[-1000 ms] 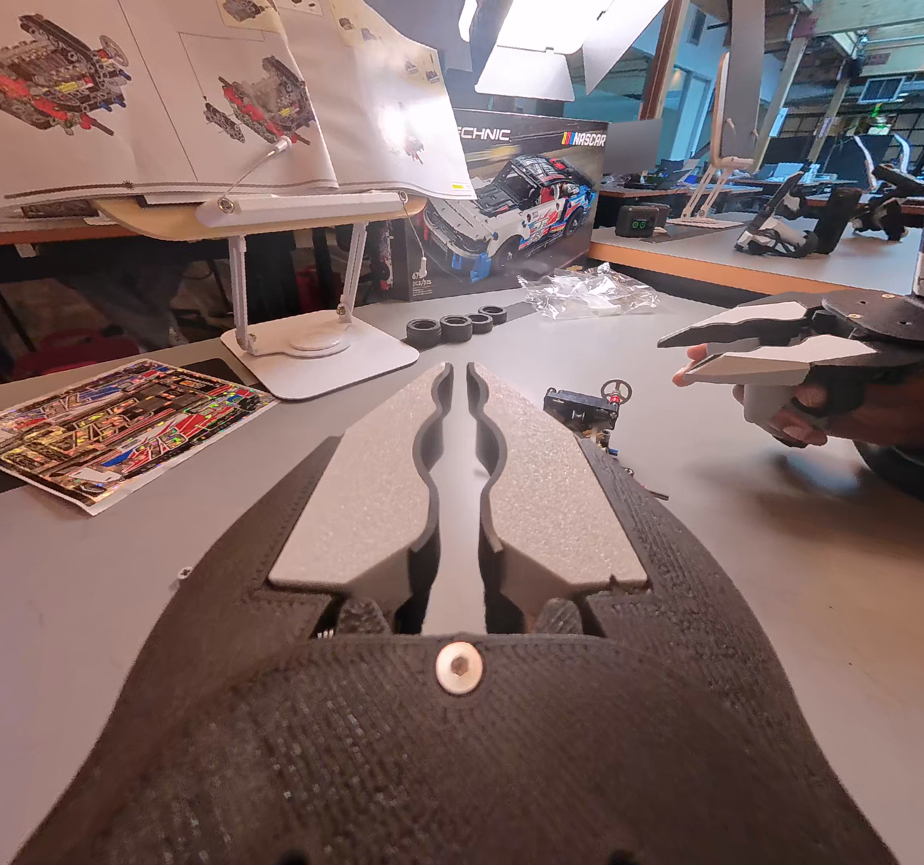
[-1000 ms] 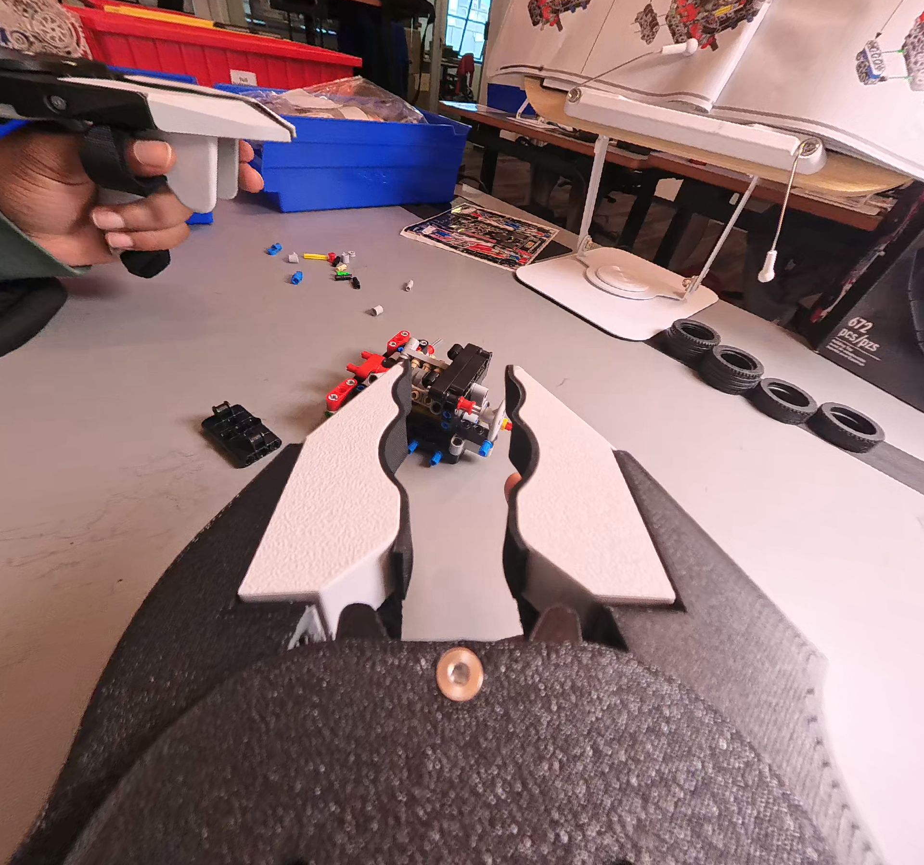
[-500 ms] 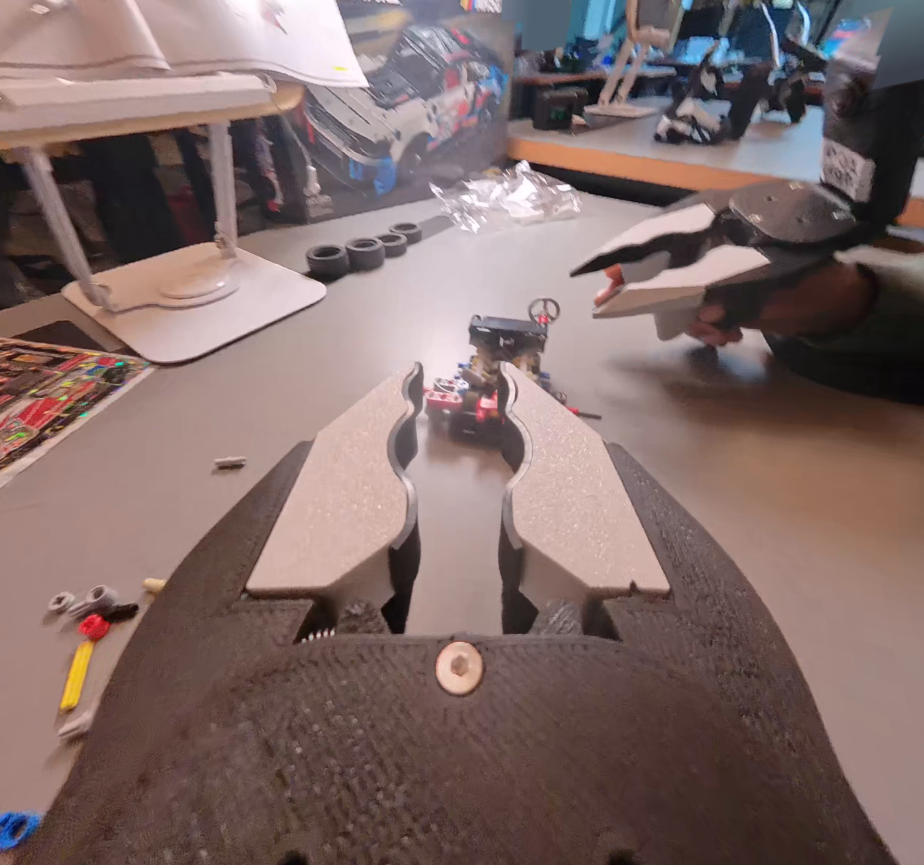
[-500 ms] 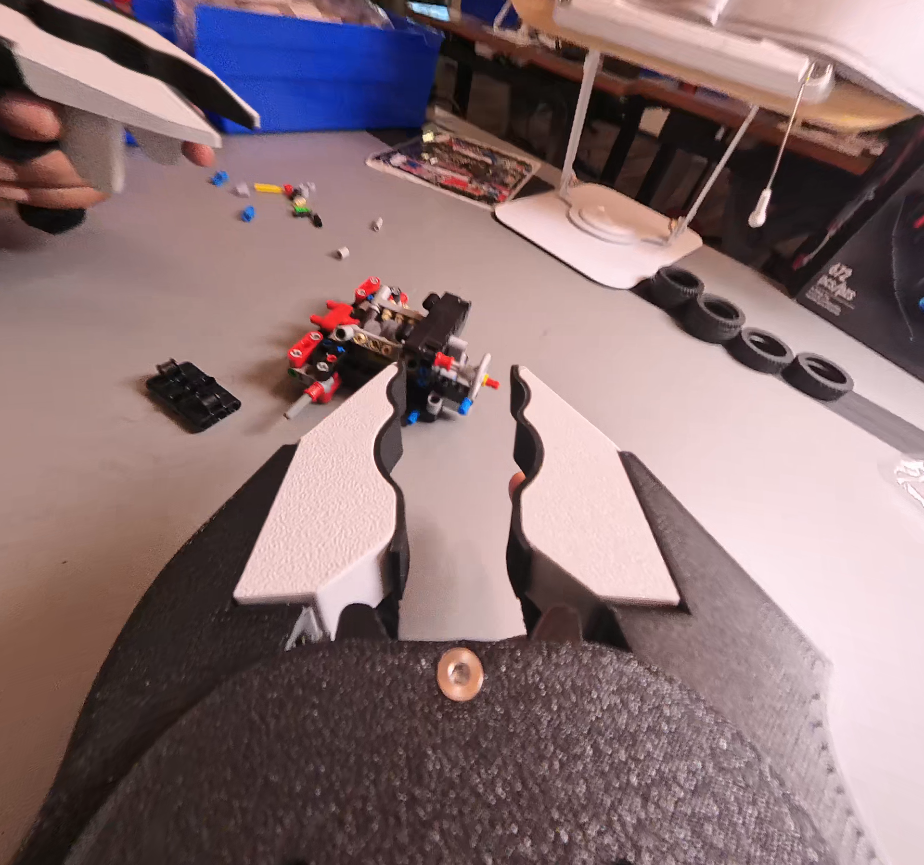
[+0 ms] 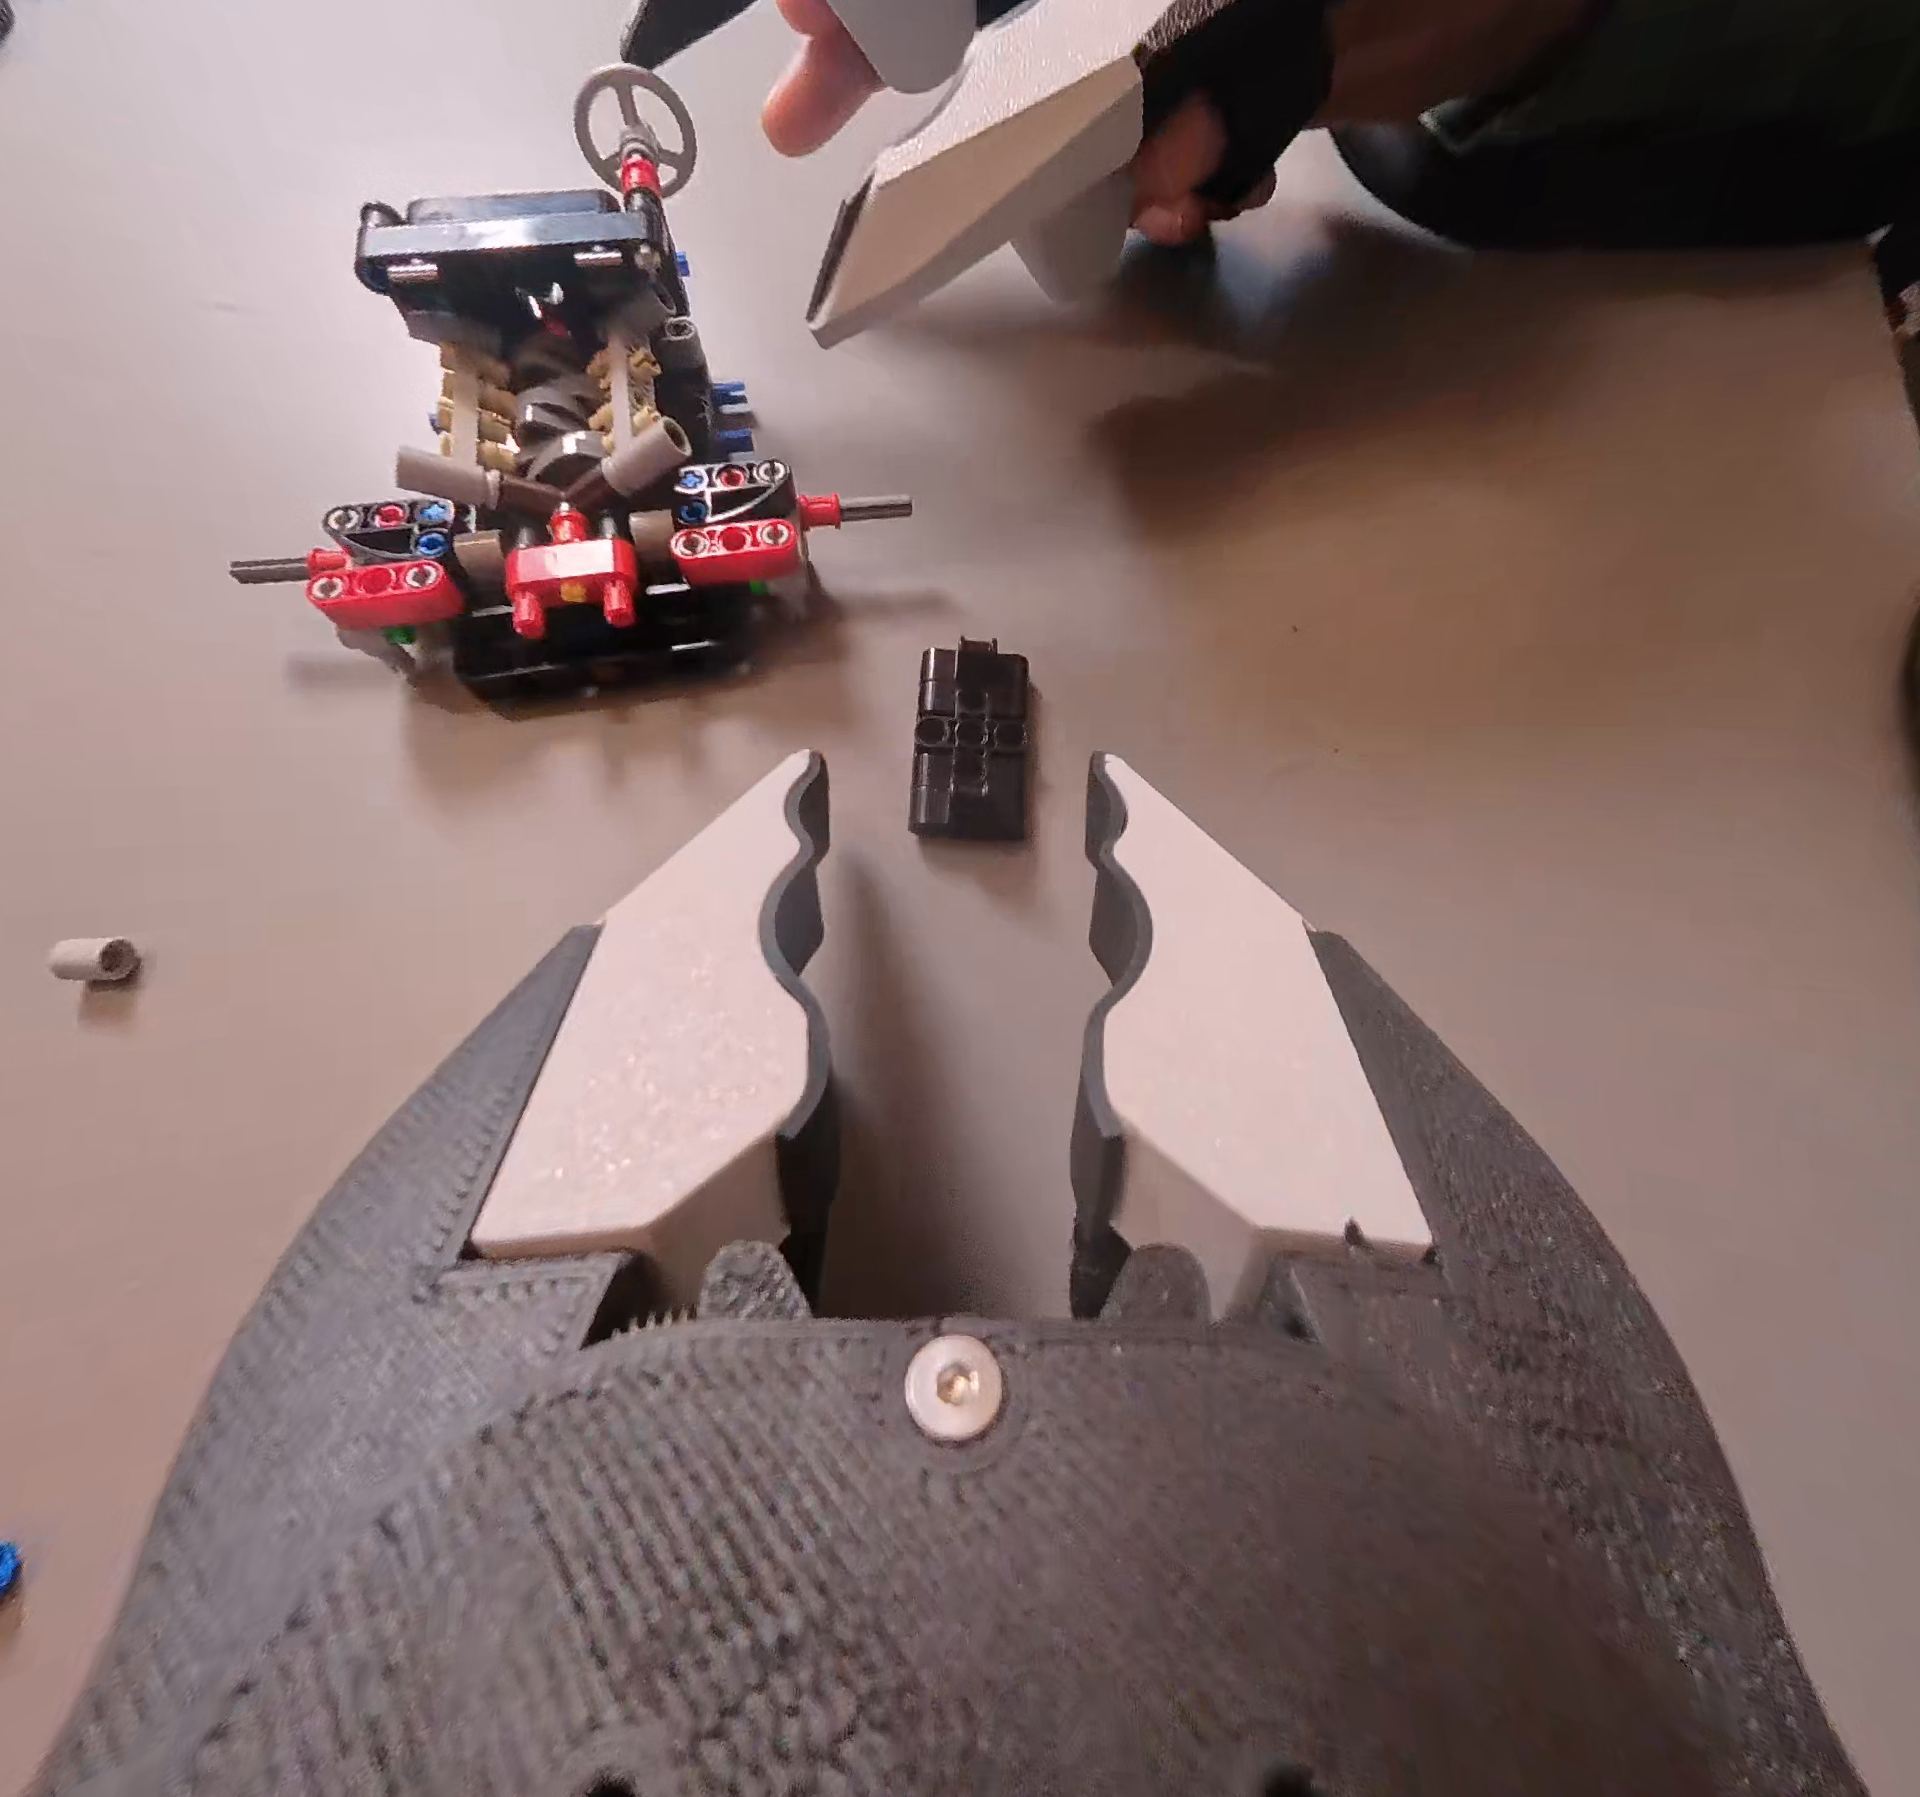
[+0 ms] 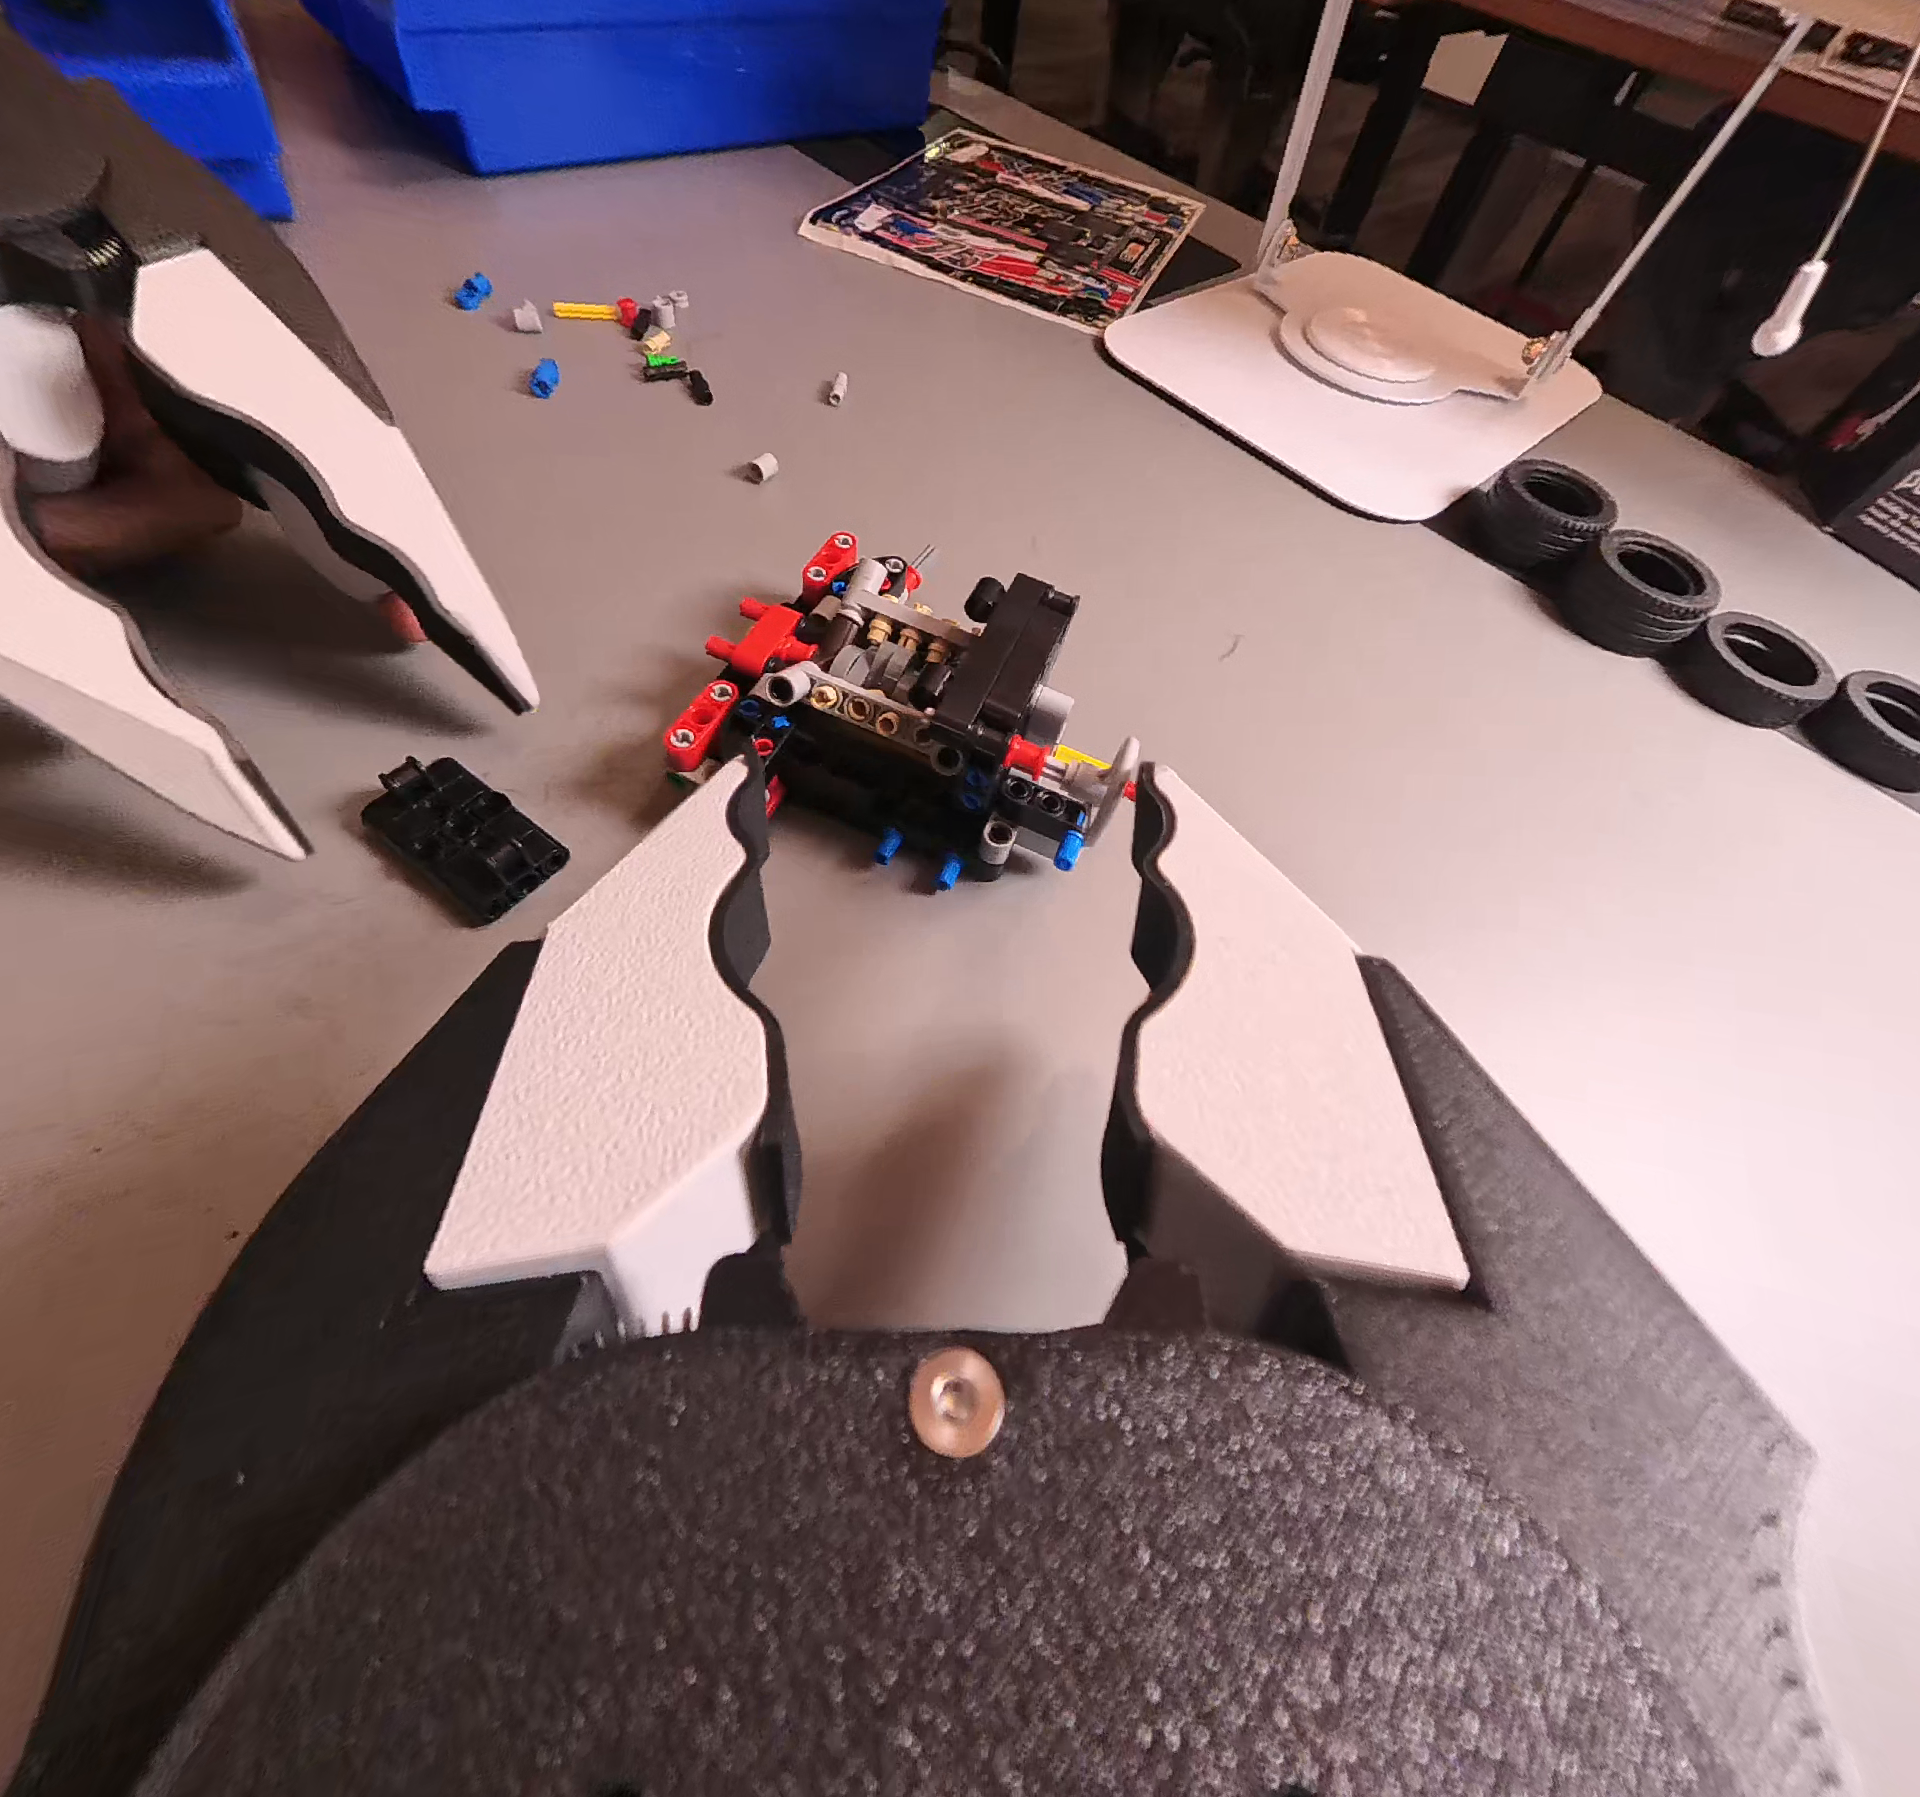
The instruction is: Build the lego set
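The left hand-held gripper [image 5: 956,781] has dropped from a raised, level pose to a steep downward tilt over the counter [image 5: 1455,708]. Its jaws, nearly together a second ago, now stand wide apart, with the black lego panel [image 5: 968,741] lying just beyond the tips, between them. The right hand-held gripper [image 6: 940,791] has also widened its jaws and closed in on the partly built lego assembly [image 6: 904,698], tips now flanking its near edge. Neither holds anything.
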`<move>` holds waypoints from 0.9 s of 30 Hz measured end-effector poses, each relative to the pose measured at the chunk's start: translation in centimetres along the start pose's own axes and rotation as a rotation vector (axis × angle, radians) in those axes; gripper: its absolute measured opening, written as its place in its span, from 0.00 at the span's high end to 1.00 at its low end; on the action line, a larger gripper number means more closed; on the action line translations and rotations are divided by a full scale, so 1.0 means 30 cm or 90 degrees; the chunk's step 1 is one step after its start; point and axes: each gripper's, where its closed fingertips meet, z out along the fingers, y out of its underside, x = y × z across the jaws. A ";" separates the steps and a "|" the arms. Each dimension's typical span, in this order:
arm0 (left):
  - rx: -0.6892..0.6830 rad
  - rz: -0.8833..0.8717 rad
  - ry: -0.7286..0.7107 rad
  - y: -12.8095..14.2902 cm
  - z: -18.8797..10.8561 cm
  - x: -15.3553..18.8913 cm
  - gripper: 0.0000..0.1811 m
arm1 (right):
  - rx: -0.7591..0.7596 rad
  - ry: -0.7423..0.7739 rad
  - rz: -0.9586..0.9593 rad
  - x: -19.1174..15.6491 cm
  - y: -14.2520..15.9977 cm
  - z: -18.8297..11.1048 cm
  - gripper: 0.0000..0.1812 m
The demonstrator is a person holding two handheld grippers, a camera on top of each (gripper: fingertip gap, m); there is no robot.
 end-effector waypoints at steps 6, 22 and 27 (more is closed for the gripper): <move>-0.042 0.048 -0.034 0.025 0.026 0.002 0.82 | -0.016 0.002 0.050 0.002 0.008 -0.004 0.59; -0.010 0.028 -0.140 0.002 -0.043 -0.123 0.88 | -0.115 0.046 0.026 0.046 -0.023 0.072 0.63; 0.003 0.041 -0.165 -0.007 -0.057 -0.144 0.88 | -0.193 -0.091 -0.034 0.047 -0.008 0.126 0.82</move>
